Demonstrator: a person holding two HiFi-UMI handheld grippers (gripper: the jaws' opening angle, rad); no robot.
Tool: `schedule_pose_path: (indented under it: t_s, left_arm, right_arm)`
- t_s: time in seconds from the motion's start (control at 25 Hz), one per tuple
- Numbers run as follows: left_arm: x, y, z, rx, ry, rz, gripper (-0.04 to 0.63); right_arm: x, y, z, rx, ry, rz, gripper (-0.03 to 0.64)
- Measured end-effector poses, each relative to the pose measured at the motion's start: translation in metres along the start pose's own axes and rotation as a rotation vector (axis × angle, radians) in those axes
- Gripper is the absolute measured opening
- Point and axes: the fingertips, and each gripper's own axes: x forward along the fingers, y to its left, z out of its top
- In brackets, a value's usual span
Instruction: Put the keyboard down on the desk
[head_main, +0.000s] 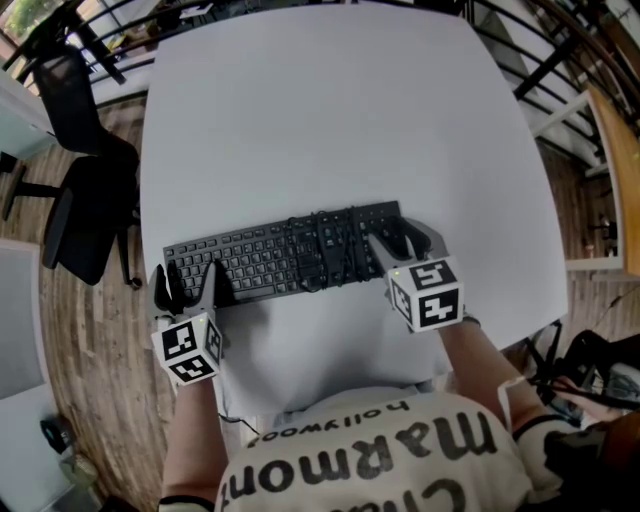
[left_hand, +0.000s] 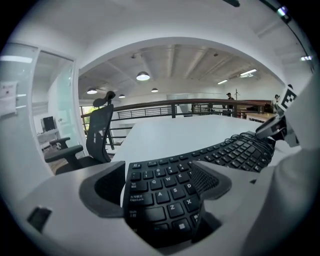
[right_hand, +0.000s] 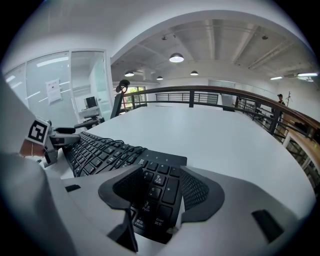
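Matt black plastic keys cover the keyboard (head_main: 270, 255), which lies near the front edge of a desk (head_main: 340, 120) whose white top looks smooth and dull. The left gripper (head_main: 188, 283) and right gripper (head_main: 405, 240) wear smooth, pale grey matt plastic shells. Their dark pads (right_hand: 192, 189) show a fine, rough mesh texture. The floor (head_main: 95, 340) is wood planks, the black chair (head_main: 90, 190) looks cloth-covered, and the railing (left_hand: 165, 106) looks like dark metal.
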Motion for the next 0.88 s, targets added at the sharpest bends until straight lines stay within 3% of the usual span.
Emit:
schedule_pose_path:
  t_s: [0.12,0.56,0.64,0.76,0.8,0.88]
  left_arm:
    - [0.002,0.003,-0.004,-0.040,0.010,-0.010,0.403]
    - [0.004,0.002,-0.006,-0.020,0.036,0.002,0.404]
    - [0.002,-0.001,-0.004,0.033,0.030,0.005,0.403]
    - [-0.003,-0.015,0.008,0.213,-0.016,-0.008,0.348]
    - [-0.004,-0.021,0.011,0.241,-0.031,-0.025,0.348]
    - [-0.004,-0.030,0.013,0.225,-0.024,-0.064,0.348]
  right_arm:
    - [0.000,0.000,0.000,-0.006,-0.003,0.000,0.247]
    - [0.000,0.000,0.000,-0.007,-0.007,-0.004,0.247]
    - [0.000,-0.001,-0.001,-0.007,-0.005,-0.005,0.247]
    - [0.000,0.001,-0.001,-0.005,-0.004,-0.001,0.247]
    - [0.000,0.002,0.000,-0.004,-0.006,0.000,0.247]
    - [0.000,0.002,0.001,-0.005,-0.010,0.000,0.247]
